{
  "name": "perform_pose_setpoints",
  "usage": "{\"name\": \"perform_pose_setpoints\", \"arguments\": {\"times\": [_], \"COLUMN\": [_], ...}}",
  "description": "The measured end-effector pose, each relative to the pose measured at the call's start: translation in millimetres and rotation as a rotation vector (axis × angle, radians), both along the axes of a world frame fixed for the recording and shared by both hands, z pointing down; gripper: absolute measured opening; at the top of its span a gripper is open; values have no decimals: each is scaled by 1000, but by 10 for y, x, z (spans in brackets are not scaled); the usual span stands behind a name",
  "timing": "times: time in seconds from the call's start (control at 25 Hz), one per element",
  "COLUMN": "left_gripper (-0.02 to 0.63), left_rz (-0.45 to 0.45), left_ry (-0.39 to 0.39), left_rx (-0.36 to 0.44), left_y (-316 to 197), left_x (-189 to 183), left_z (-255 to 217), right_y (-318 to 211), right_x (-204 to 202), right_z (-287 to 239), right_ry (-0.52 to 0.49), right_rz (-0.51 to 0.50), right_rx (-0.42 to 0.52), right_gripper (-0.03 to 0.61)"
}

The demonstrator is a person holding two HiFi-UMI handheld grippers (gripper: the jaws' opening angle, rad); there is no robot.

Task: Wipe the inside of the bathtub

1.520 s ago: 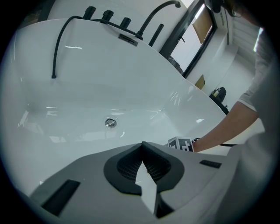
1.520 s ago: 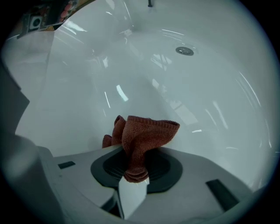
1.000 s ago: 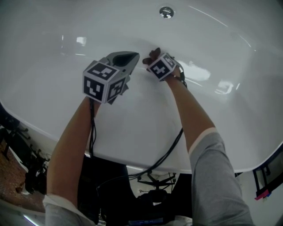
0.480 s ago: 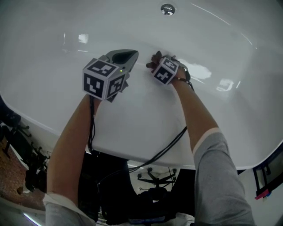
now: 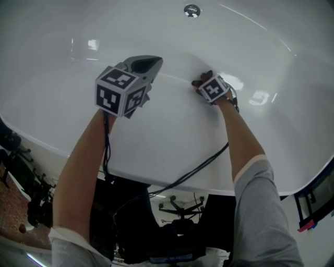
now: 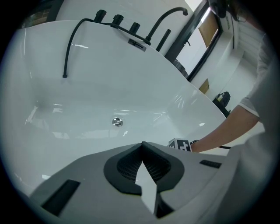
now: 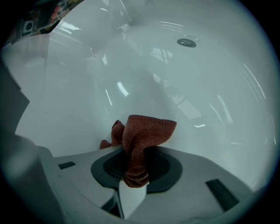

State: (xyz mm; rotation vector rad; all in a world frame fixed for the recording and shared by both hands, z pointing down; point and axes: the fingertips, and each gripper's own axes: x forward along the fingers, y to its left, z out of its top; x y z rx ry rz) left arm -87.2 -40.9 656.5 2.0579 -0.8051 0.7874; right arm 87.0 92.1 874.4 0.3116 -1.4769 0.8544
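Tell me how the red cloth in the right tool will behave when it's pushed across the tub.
Probably floppy: the cloth folds and droops over the right tool. Likely light, held by one pinch. It should glide easily on the glossy bathtub.

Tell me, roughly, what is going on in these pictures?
A person leans over a white bathtub with a gripper in each hand. The right gripper is shut on a reddish-brown cloth and reaches down to the tub's inner wall. The left gripper hangs above the tub, its fingers together with nothing between them. The drain lies farther along the bottom.
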Motion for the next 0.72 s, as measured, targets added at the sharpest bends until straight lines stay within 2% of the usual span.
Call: {"name": "perform_pose_setpoints", "arguments": {"times": [0.08, 0.2, 0.32, 0.4, 0.52, 0.64, 0.72], "left_gripper": [8, 8, 6, 8, 8, 6, 8], "left_rz": [-5, -16, -25, -32, -40, -49, -37], "left_ry": [-3, -10, -10, -9, -19, -19, -15], "left_rx": [-3, -14, -21, -21, -20, -37, -36], "left_y": [3, -2, 0, 1, -15, 16, 32], "left_x": [-41, -98, -170, -238, -347, -346, -264], "left_z": [22, 113, 168, 177, 191, 200, 164], "right_y": [-30, -369, -798, -992, -1013, -666, -427], "right_x": [-304, -870, -1359, -1584, -1742, -1690, -1532], "right_z": [-8, 22, -18, -30, -51, -103, -81], "right_ry": [-51, -143, -196, -198, -213, -254, -250], "right_rz": [-2, -54, -21, -24, -107, -290, -295], "right_rx": [-4, 115, 215, 246, 251, 207, 156], "right_gripper": [100, 98, 98, 98, 100, 101, 98]}}
